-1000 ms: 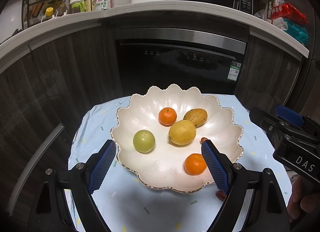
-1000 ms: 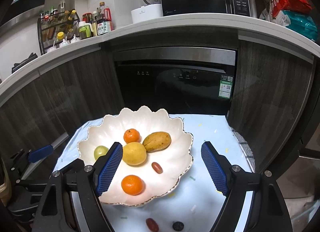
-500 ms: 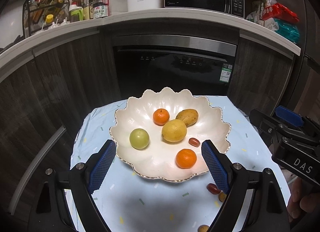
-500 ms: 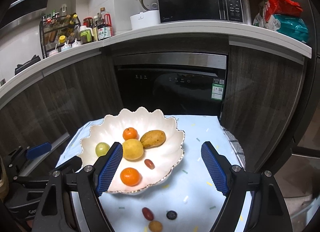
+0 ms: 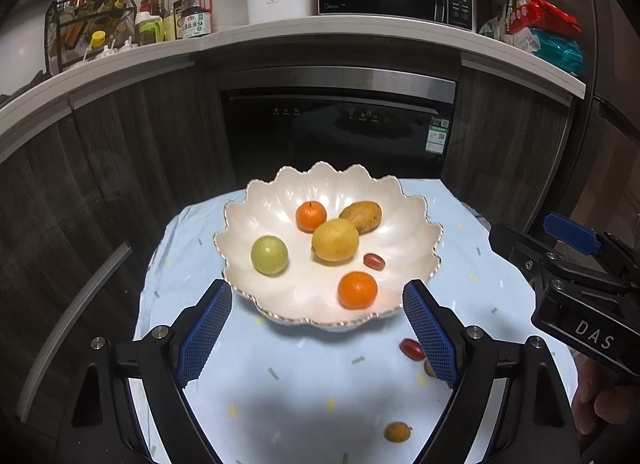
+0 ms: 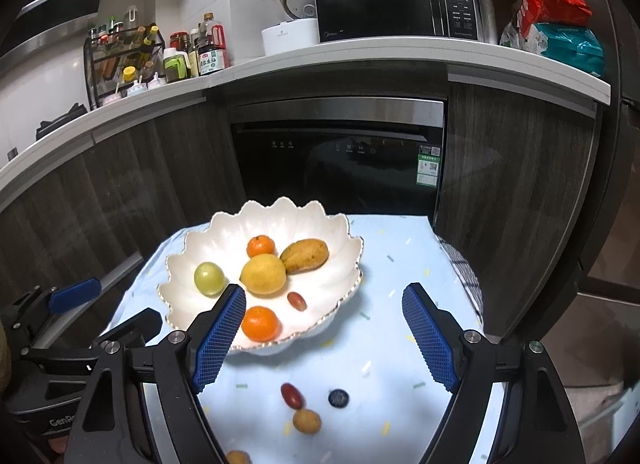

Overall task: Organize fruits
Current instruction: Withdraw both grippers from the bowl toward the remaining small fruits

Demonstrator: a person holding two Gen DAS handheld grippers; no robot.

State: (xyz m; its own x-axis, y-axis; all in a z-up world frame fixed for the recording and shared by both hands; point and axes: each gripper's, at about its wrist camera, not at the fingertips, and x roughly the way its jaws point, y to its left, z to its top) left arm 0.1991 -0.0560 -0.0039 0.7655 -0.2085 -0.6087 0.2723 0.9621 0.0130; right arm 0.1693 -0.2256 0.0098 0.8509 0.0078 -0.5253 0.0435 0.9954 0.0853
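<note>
A white scalloped bowl (image 5: pixel 256 200) (image 6: pixel 344 232) stands on a light blue cloth. In it lie two oranges (image 5: pixel 357 289) (image 5: pixel 311 216), a lemon (image 5: pixel 335 240), a green fruit (image 5: pixel 269 255), a brownish mango (image 5: pixel 361 217) and a red grape (image 5: pixel 374 261). Loose on the cloth in front are a red grape (image 6: pixel 291 395), a blueberry (image 6: pixel 338 398) and two small brown fruits (image 6: pixel 307 421) (image 6: pixel 238 457). My left gripper (image 5: pixel 316 334) is open and empty, above the bowl's near rim. My right gripper (image 6: pixel 326 338) is open and empty, to the bowl's right.
The small table's cloth (image 5: pixel 280 384) ends close behind the bowl, in front of a dark built-in oven (image 5: pixel 340 132). A counter above holds a microwave (image 6: pixel 396 4), a rice cooker and bottles. A checked cloth (image 6: pixel 464 276) hangs at the table's right edge.
Both grippers have pulled back and up from the bowl. The bowl looks smaller, and the loose small fruits on the cloth in front have come into view. Both stay open.
</note>
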